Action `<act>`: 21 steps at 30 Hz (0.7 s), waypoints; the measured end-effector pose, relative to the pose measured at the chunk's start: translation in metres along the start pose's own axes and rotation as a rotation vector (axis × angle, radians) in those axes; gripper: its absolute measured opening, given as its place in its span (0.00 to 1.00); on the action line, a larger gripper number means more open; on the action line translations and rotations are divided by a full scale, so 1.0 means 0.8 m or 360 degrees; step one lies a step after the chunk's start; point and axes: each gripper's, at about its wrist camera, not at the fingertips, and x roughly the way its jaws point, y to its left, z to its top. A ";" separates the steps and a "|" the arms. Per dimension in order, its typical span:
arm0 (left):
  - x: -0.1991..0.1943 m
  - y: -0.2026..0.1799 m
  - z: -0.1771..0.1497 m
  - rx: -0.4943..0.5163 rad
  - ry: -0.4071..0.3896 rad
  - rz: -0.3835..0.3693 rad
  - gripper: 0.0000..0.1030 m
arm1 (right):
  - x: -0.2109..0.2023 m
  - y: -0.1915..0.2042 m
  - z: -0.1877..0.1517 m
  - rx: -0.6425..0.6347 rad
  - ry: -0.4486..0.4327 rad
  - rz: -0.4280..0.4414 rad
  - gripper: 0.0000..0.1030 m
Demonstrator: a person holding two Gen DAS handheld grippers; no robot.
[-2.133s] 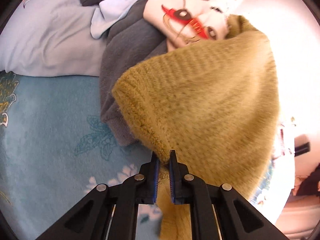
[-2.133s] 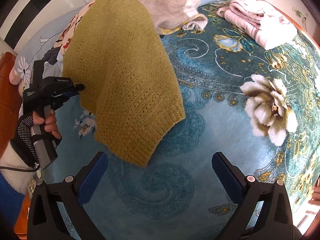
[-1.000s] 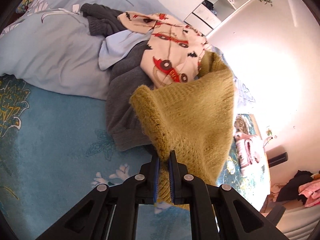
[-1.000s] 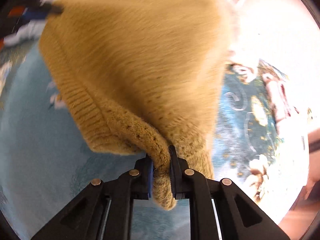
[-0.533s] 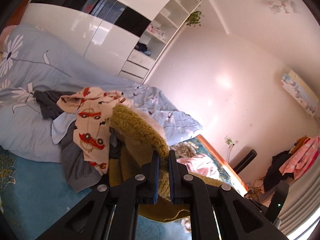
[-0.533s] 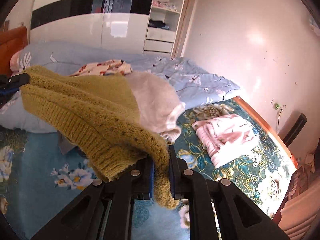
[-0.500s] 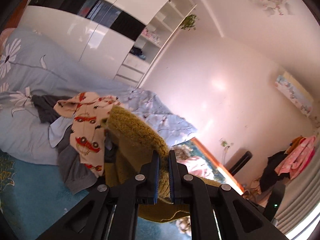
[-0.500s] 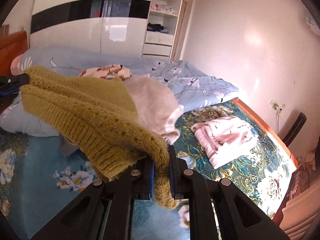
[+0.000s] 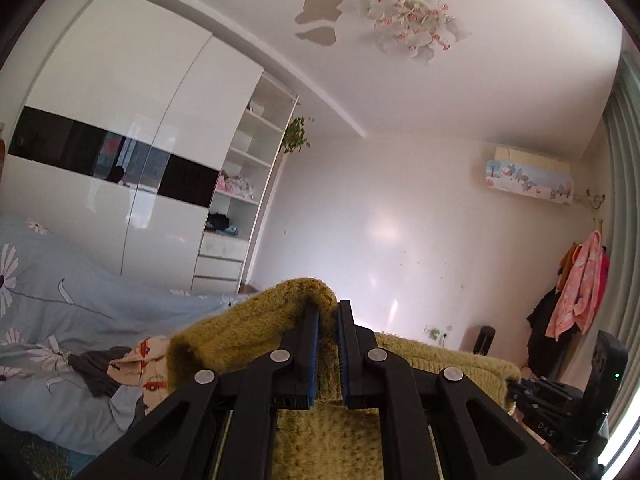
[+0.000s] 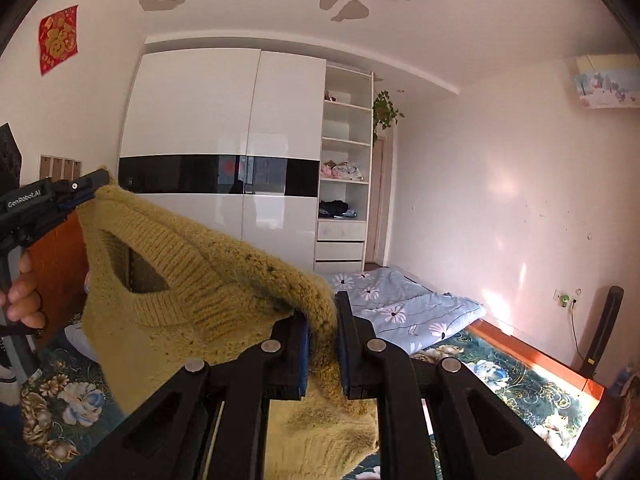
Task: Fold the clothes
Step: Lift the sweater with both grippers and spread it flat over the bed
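A mustard-yellow knitted sweater (image 10: 192, 280) hangs in the air between my two grippers, high above the bed. My left gripper (image 9: 328, 320) is shut on one top edge of the sweater (image 9: 248, 328); it also shows at the left of the right wrist view (image 10: 86, 192), pinching the fabric. My right gripper (image 10: 322, 320) is shut on the other top edge, and it shows at the lower right of the left wrist view (image 9: 516, 390). The neck opening (image 10: 136, 272) faces the right wrist camera. The sweater's lower part hangs below the fingers, out of sight.
A pile of clothes (image 9: 132, 364) with a car-print garment lies on the pale blue floral quilt (image 9: 60, 312). The bed has a teal floral cover (image 10: 492, 368). A white wardrobe (image 10: 224, 152) with open shelves stands behind. Clothes hang on a rack (image 9: 576, 292).
Both grippers have lifted the sweater high and tilted upward; the views now show wall and ceiling where the bed filled them. About two seconds ago the right gripper was open; it closed on the sweater.
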 end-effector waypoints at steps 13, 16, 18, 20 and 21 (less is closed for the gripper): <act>0.259 0.126 -0.218 -0.0315 0.0842 0.0335 0.09 | 0.270 -0.062 -0.195 0.0263 0.0895 -0.0092 0.12; 0.259 0.144 -0.265 -0.0418 0.0950 0.0354 0.09 | 0.287 -0.057 -0.225 0.0222 0.0966 -0.0098 0.12; 0.249 0.152 -0.294 -0.0460 0.1033 0.0352 0.09 | 0.297 -0.053 -0.245 0.0195 0.1013 -0.0101 0.12; 0.232 0.160 -0.321 -0.0532 0.1133 0.0341 0.09 | 0.296 -0.050 -0.275 0.0202 0.1120 -0.0041 0.12; 0.221 0.164 -0.334 -0.0568 0.1178 0.0337 0.09 | 0.295 -0.049 -0.290 0.0207 0.1175 -0.0008 0.12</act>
